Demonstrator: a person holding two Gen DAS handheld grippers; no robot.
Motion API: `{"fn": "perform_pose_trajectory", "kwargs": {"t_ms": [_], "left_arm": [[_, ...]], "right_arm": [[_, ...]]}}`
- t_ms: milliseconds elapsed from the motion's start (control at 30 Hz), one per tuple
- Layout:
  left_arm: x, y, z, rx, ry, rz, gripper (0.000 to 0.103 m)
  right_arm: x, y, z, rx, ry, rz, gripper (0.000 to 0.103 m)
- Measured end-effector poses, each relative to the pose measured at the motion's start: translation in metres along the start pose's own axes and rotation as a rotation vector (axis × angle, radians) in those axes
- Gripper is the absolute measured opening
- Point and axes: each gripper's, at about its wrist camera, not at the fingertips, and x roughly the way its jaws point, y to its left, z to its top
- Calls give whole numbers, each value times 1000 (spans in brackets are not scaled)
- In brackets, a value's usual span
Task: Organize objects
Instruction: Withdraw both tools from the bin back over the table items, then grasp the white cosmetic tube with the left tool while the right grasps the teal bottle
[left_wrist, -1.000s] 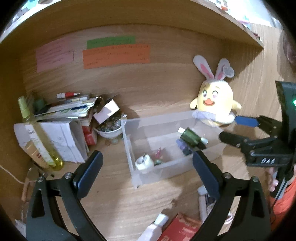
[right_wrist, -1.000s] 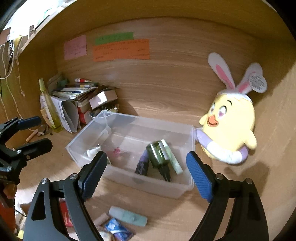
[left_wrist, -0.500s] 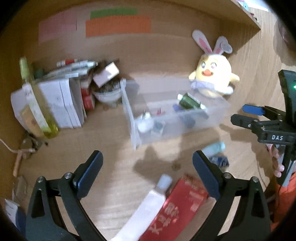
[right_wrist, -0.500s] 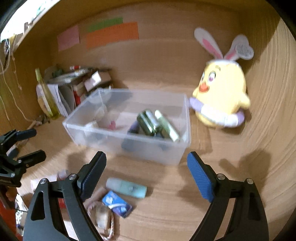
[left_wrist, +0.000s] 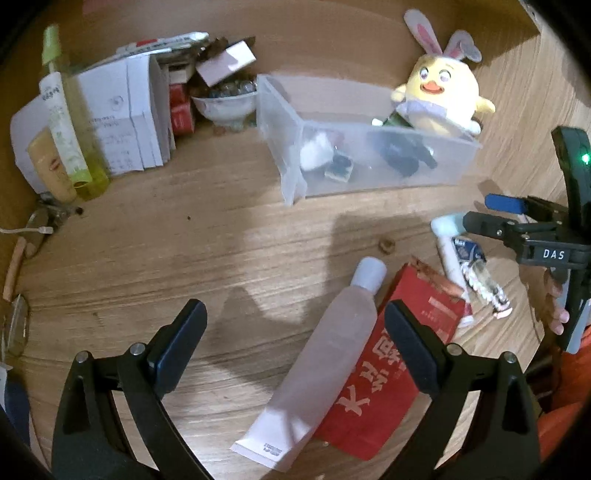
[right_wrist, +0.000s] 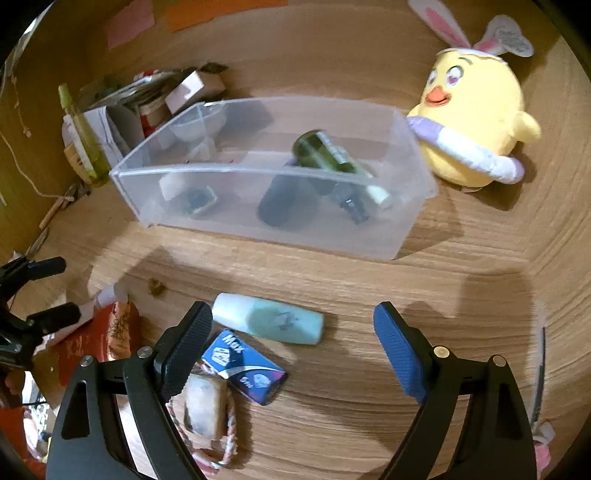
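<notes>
Right gripper (right_wrist: 291, 347) jaws wide and empty above the mint tube (right_wrist: 267, 318), which lies on the wood just in front of the clear bin (right_wrist: 273, 173); left gripper (left_wrist: 293, 341) equally wide, empty, over the pink tube (left_wrist: 321, 365) further out from the bin. Best approach: straddle the mint tube across its narrow width (blue packet (right_wrist: 245, 363) touches it), close mid-body, lift clear of the bin's front wall.

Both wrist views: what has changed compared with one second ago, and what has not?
Both grippers tipped down toward the desk: the wall notes left view and the loose items came in. The left gripper now hangs over the pink tube, the right gripper over the mint bottle. Both are open as before, nothing held. The clear bin and plush chick stayed put.
</notes>
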Motion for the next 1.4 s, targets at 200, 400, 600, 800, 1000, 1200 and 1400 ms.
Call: {"fn": "perform_pose_trajectory", "kwargs": {"t_ms": [200,400,600,800,1000,1200,1400], "left_arm": [[9,1,1,5,37,-37,79],[13,8,5,-4,43,-21,75],[15,14,13,-27,65,-13,70],[12,8,20,-5,56,-67,70],[26,-8,28,60,96,-84,64],[36,-16,36,101,97,-55,45],[36,-16,35,132,69,-29,25]], "right_arm": [[16,8,0,0,62,27,88],[23,11,4,22,82,47,88],[28,8,6,45,89,27,86],[29,6,7,42,88,-10,85],[27,7,7,46,76,-15,81],[25,6,3,45,54,-27,75],[25,2,6,73,35,-28,50]]}}
